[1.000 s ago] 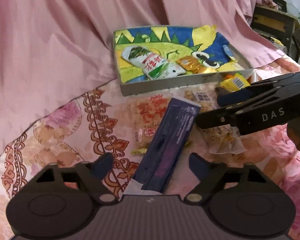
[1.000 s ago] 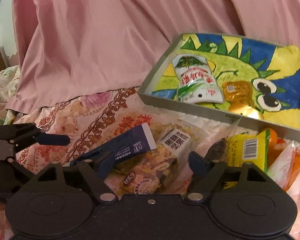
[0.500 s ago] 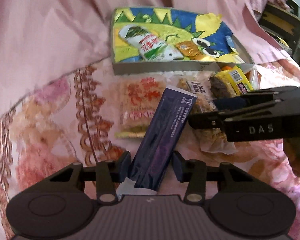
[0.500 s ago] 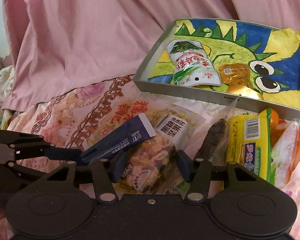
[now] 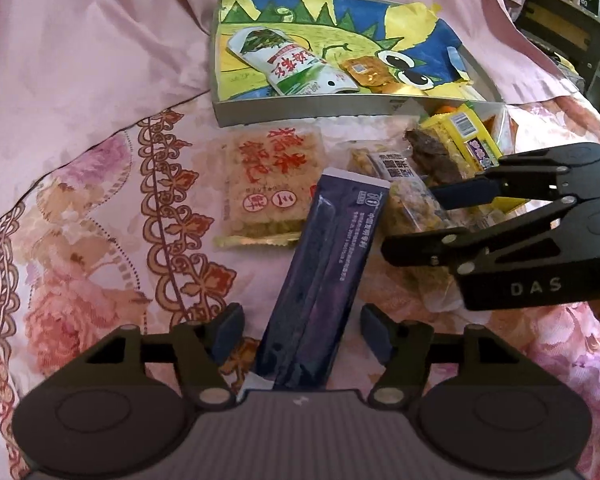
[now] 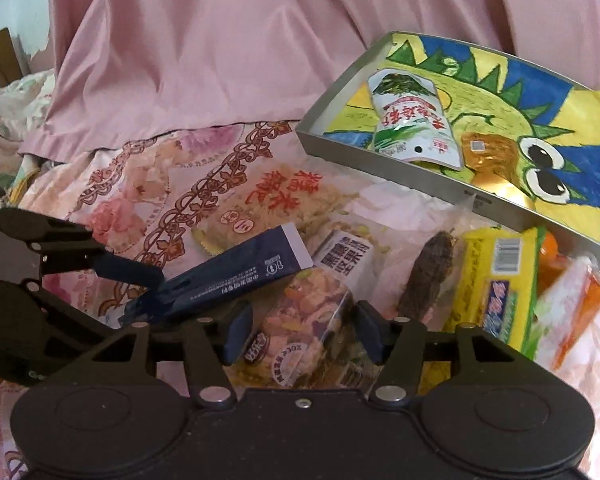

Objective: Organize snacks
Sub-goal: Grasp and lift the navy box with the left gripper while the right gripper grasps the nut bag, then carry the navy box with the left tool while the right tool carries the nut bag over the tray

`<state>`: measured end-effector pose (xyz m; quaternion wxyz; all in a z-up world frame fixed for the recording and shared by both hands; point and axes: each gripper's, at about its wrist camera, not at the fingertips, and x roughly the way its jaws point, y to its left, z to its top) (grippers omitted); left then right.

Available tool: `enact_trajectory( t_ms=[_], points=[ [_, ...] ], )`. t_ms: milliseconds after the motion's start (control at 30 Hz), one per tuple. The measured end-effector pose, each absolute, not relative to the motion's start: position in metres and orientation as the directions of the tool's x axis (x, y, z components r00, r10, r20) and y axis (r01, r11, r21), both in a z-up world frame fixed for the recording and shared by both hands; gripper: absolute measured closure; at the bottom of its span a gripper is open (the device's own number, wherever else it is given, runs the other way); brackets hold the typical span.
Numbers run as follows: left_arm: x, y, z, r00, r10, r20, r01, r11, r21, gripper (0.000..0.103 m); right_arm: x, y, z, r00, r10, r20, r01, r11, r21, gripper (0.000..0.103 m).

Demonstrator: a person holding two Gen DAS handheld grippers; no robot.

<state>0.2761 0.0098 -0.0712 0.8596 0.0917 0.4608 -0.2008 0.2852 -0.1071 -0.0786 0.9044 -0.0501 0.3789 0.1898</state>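
Jaws spread on my left gripper (image 5: pixel 302 330), straddling the navy sachet (image 5: pixel 324 272) on the floral bedspread (image 5: pixel 100 240); right gripper (image 6: pixel 302 332) likewise apart around the nut-mix packet (image 6: pixel 308 328), near the tray (image 6: pixel 380 160).

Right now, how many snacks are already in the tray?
2: a green-and-white packet at the tray's left, and a small golden packet beside it. More may be hidden out of view.

The dark blue packet (image 5: pixel 324 276) is lying between the left gripper (image 5: pixel 302 330)'s spread fingers (image 5: pixel 228 330), touching neither.
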Motion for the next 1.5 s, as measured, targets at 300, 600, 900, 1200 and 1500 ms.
enact_trajectory(
  t_ms=[300,600,900,1200,1500],
  points=[
    [0.273,0.015,-0.066,0.479,-0.250,-0.841,0.409,0.912,-0.038,0.061,0.279,-0.108,-0.081,0.647,0.302,-0.700,-0.384,0.922,0.044,0.050],
    [0.247,0.017,-0.061,0.446,-0.274,-0.852,0.361,0.926,-0.108,0.066,0.244,-0.111,-0.080,0.666,0.295,-0.685,-0.401,0.916,0.004,0.055],
    [0.232,0.019,-0.054,0.421,-0.292,-0.858,0.322,0.933,-0.160,0.068,0.204,-0.104,-0.079,0.709,0.246,-0.661,-0.460,0.871,-0.170,0.056],
    [0.223,0.017,-0.038,0.442,-0.339,-0.831,0.321,0.924,-0.207,0.069,0.187,-0.109,-0.066,0.762,0.243,-0.600,-0.455,0.860,-0.229,0.056],
    [0.265,-0.002,-0.004,0.521,-0.388,-0.760,0.338,0.912,-0.234,0.068,0.193,-0.128,-0.031,0.837,0.196,-0.510,-0.383,0.877,-0.292,0.056]
  ],
)
